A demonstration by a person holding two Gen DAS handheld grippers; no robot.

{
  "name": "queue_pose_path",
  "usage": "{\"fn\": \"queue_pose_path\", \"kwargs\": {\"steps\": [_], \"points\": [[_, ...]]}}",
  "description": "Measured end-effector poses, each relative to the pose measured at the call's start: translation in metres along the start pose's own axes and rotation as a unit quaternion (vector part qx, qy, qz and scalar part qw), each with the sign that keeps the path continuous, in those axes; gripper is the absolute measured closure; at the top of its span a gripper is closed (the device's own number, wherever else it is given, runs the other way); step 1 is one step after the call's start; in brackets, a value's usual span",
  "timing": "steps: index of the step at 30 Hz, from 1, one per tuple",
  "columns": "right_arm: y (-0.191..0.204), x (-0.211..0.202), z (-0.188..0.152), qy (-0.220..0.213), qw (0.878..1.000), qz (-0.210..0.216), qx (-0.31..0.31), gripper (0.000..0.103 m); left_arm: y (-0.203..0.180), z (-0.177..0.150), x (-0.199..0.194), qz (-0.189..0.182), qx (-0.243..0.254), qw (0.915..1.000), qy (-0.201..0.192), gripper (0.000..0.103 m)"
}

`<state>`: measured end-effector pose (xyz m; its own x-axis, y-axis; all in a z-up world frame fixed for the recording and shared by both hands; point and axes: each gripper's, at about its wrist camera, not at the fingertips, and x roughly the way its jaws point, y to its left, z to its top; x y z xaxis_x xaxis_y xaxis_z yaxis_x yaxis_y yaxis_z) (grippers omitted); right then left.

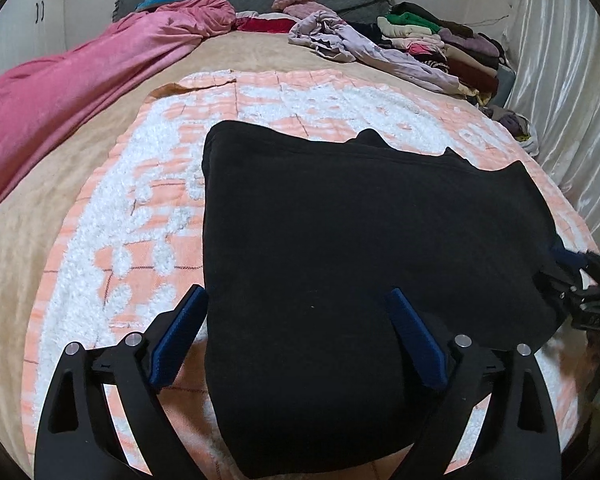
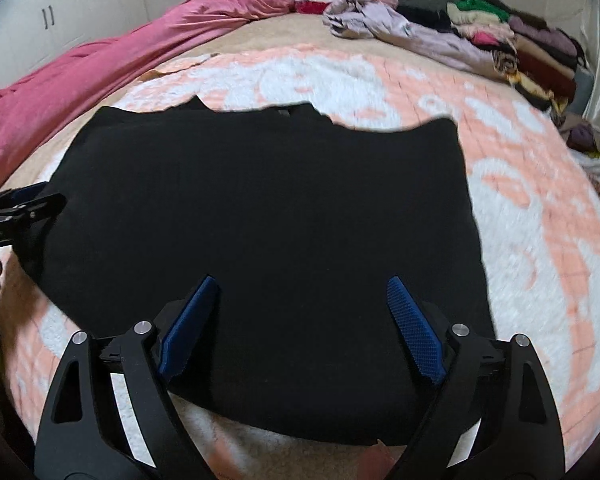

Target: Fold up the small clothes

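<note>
Black soft fabric garment [image 1: 364, 240], spread flat on a peach-and-white tufted blanket [image 1: 148, 208] over a tan bed. Left gripper [image 1: 296, 300]: blue-padded fingers wide apart, straddling the garment's near left edge, clamping nothing. Right gripper [image 2: 300, 284]: fingers likewise wide apart above the garment's near edge. Background: pink satin quilt [image 1: 60, 92], stacked folded clothes [image 1: 452, 44], rumpled lilac cloth [image 1: 352, 40].

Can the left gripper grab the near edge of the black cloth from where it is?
Probably yes. The left gripper is open, and the black cloth lies flat on the peach and white blanket with its near left part right between the fingers. Nothing covers that edge.
</note>
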<state>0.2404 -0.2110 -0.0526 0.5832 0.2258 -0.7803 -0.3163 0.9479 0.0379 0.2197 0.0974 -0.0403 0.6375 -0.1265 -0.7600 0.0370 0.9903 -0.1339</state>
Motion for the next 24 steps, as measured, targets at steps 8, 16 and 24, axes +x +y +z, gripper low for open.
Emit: {"fn": "queue_pose_path", "kwargs": {"steps": [8, 16, 24], "points": [[0.01, -0.014, -0.002, -0.03, 1.0, -0.006, 0.004, 0.019, -0.004, 0.004, -0.007, -0.006, 0.008, 0.9999, -0.004, 0.012], [0.039, -0.036, -0.016, -0.065, 0.998, -0.001, 0.0, 0.012, -0.005, 0.011, -0.027, -0.017, 0.005, 0.9996, -0.023, 0.006], [0.064, -0.046, -0.022, -0.071, 0.997, 0.02, -0.003, 0.011, -0.001, 0.016, -0.039, -0.013, 0.002, 0.9994, -0.032, 0.004]]}}
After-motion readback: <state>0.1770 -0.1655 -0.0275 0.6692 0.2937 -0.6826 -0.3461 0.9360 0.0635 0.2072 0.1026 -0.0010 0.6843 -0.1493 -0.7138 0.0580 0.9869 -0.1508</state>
